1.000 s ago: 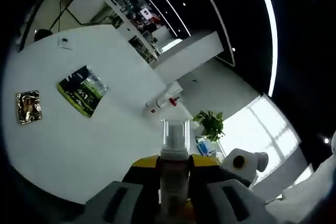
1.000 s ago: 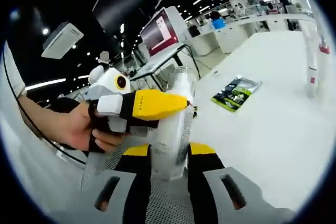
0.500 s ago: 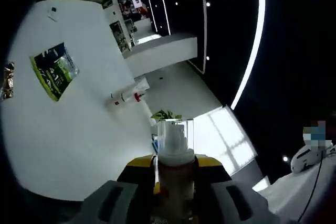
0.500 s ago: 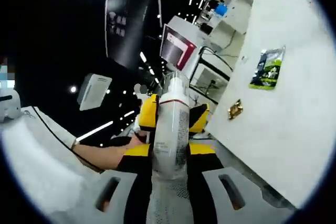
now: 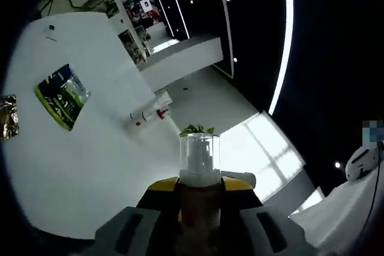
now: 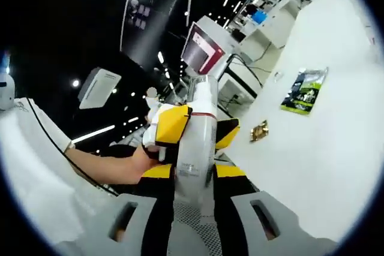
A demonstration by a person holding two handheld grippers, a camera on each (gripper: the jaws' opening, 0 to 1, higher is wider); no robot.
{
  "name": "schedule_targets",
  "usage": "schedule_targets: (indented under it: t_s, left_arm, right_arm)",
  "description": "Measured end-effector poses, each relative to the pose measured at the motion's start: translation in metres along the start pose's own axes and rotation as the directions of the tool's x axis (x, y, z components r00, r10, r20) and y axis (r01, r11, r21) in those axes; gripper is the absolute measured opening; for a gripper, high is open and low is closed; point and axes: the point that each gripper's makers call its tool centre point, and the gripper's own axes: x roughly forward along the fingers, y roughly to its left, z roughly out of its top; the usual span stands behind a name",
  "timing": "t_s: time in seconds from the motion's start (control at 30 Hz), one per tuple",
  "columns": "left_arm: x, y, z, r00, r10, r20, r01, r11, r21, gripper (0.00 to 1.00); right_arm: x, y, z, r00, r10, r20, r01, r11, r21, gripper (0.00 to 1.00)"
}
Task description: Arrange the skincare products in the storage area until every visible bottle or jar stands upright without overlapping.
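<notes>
**Both grippers clamped on one pump bottle, held off the table**

Left gripper (image 5: 200, 205): yellow-padded jaws closed on the neck of the pump bottle (image 5: 198, 175), just under its clear cap. Cap rising straight ahead of the fingertips. Beyond, to the left: white table (image 5: 90, 166). On it, well apart from the jaws, a white tube with red cap (image 5: 147, 115) lying flat, a green snack packet (image 5: 62, 96) farther left, a gold foil sachet (image 5: 7, 117) at the far edge. Green plant just past the cap.

Right gripper (image 6: 193, 175): jaws pressed against the white body of the same pump bottle, label side facing the camera. Left gripper's yellow fingers (image 6: 172, 123) pinching the bottle higher up, a person's hand (image 6: 141, 159) behind them. Right of the jaws, on the table: foil sachet near, green packet farther out.
</notes>
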Motion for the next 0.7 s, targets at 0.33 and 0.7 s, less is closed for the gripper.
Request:
schedule_targets:
  t_s: [0.33,0.7]
  left_arm:
    - [-0.001,0.041,-0.004,0.978,0.203,-0.044,-0.197,0.974,0.112,0.25]
    - [-0.005,0.060,0.006,0.926,0.369,0.082,-0.374,0.926,0.056,0.25]
  right_arm:
    - [-0.002,-0.029,0.002,0.976,-0.217,0.003,0.215,0.966,-0.146,0.27]
    - [0.009,-0.034,-0.024,0.915,-0.383,-0.131,0.292,0.848,-0.442,0.26]
